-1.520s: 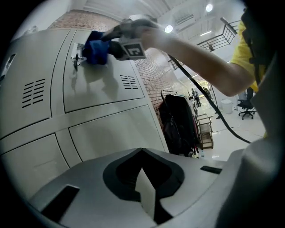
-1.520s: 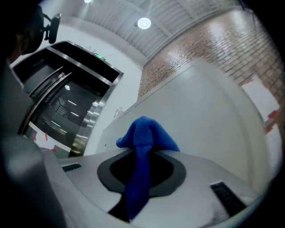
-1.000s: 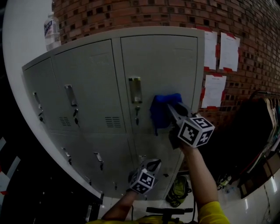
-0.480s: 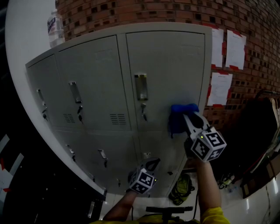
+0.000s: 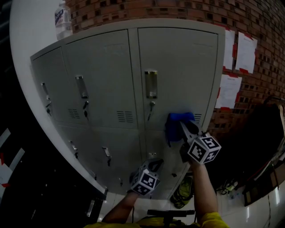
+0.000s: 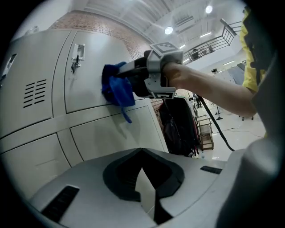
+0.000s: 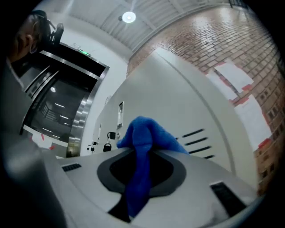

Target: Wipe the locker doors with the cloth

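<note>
Since a second ago you have dragged the cloth (image 5: 177,127) down the upper right locker door (image 5: 182,67). It started level with the bottom of that door's handle plate (image 5: 151,83); now it sits well below and to the right of the plate, just above the door's lower edge. Half a second ago it was further right of the plate than it is now. The lockers also sit a little higher and further right in the head view than before.

Your right tool (image 5: 183,126) is clenched on the blue cloth. The right gripper view shows the fabric pinched between the jaws, with a bunch bulging past the tips and a tail hanging back through the gap. The bunched end is pressed against the grey door, beside the vent slots (image 7: 196,139).

Your left tool (image 5: 155,164) hangs lower down, below the handle plate, in front of the lower row of doors. Its jaws are closed tip to tip with nothing between them, and it is clear of the cloth.

No writing can be read. Up and to the left of the plate, a bottle (image 5: 63,20) stands on top of the lockers, its label too small to make out. The sheets of paper (image 5: 246,52) on the brick wall (image 5: 178,11), to the right of the plate, show only red patches — their print is illegible.
</note>
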Demonstrator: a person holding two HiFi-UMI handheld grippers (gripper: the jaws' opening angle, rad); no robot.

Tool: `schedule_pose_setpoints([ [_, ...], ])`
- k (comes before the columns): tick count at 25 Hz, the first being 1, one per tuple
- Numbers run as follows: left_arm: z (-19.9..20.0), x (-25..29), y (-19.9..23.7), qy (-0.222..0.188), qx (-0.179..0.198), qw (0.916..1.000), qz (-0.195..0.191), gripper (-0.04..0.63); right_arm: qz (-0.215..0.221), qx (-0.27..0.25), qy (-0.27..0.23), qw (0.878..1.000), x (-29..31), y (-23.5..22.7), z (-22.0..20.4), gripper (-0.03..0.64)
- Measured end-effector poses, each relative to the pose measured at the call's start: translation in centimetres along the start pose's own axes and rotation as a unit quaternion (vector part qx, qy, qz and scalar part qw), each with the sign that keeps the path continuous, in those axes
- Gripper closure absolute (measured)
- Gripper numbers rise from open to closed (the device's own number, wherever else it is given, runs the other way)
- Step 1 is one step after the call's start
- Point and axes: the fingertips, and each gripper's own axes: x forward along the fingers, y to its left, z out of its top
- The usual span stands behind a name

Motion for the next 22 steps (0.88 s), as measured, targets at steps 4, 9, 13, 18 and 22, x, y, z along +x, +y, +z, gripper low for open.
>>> schedule_pose_setpoints([
  [4,0.3,-1.5,0.8,-0.001,-0.003,0.9998,0.02,0.592,0.065,0.0,0.022,0.998,5.9,6.6,-1.7,0.551],
  [9,-0.1,-3.0,2.0,0.005,-0.002,0.9993,0.038,0.592,0.102,0.024,0.038,0.994,9.4,10.9,-3.5,0.551],
  [13,-0.4,-3.5,2.6,0.007,-0.006,0.999,0.043,0.592,0.049,-0.01,0.031,0.998,5.1,7.2,-3.7,0.549],
  [18,-0.1,-3.0,1.8,0.003,-0.005,0.9998,0.02,0.592,-0.079,-0.044,0.056,0.994,-5.4,-0.6,-6.5,0.549],
  [22,0.3,-2.0,1.3,-0.014,0.002,0.9999,0.007,0.592,-0.107,-0.043,0.078,0.99,-8.9,-0.9,-9.8,0.549],
])
